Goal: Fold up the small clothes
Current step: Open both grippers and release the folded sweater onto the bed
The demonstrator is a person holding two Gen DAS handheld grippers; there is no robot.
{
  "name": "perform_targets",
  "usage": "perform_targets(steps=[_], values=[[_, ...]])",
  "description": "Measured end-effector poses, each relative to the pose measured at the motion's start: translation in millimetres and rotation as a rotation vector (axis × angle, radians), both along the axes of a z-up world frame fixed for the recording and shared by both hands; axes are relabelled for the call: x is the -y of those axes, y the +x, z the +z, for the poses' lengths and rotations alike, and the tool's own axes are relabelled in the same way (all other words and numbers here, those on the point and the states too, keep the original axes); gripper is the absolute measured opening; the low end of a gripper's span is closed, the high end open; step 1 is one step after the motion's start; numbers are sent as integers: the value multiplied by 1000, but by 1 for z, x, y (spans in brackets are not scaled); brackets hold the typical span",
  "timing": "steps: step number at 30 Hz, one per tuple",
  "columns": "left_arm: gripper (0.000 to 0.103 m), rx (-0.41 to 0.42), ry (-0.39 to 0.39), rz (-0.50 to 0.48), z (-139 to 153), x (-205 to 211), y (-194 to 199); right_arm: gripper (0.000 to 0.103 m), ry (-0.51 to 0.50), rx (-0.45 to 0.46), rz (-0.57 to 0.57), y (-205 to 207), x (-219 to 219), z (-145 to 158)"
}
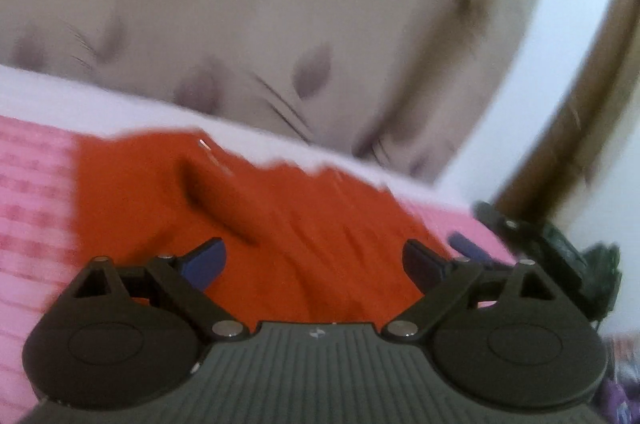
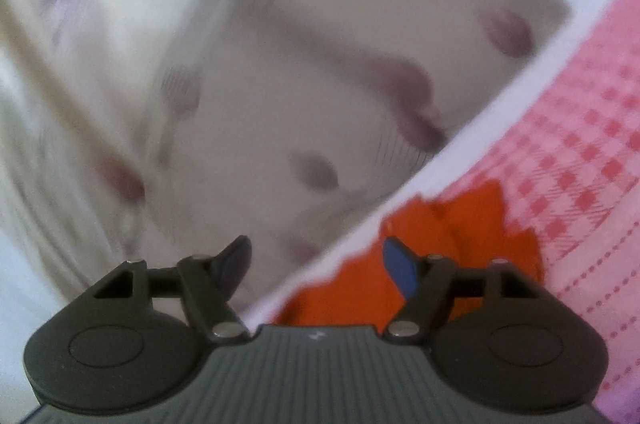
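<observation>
An orange-red small garment (image 1: 256,224) lies creased on a pink checked cloth (image 1: 36,207). My left gripper (image 1: 314,260) is open just above the garment's near part, with blue pads wide apart and nothing between them. The right gripper's body shows at the right edge of the left wrist view (image 1: 560,256). In the right wrist view the same garment (image 2: 460,244) lies under my open right gripper (image 2: 320,264), whose right pad (image 2: 400,270) is over the garment's edge and whose left pad is over the floor. Both views are blurred.
The pink cloth (image 2: 580,163) covers a white-edged surface (image 1: 120,103). Beyond it is a beige floor with dark leaf marks (image 1: 280,3). A white wall and a brown wooden frame (image 1: 592,83) stand at the right.
</observation>
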State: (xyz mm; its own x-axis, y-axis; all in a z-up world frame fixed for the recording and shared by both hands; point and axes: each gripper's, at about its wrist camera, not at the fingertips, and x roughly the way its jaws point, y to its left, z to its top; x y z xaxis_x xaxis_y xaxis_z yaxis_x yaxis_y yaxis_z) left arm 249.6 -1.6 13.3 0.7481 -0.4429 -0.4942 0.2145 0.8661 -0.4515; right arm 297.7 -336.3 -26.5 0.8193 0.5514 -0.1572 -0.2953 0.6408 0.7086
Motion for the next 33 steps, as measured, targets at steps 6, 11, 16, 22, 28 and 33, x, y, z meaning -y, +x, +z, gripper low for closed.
perform_targets(steps=[6, 11, 16, 22, 28, 33], values=[[93, -86, 32, 37, -13, 8, 56, 73, -63, -33, -32, -7, -10, -12], [94, 25, 94, 371, 5, -32, 85, 72, -72, -55, -65, -11, -10, -16], [94, 12, -7, 595, 10, -91, 68, 73, -131, -29, -53, -12, -17, -10], [94, 47, 5, 500, 10, -95, 7, 75, -139, -28, -70, -14, -19, -9], [95, 95, -30, 87, 17, -32, -17, 78, -154, -38, -71, -13, -23, -8], [98, -37, -56, 123, -8, -25, 43, 79, -176, -32, -80, -14, -26, -6]])
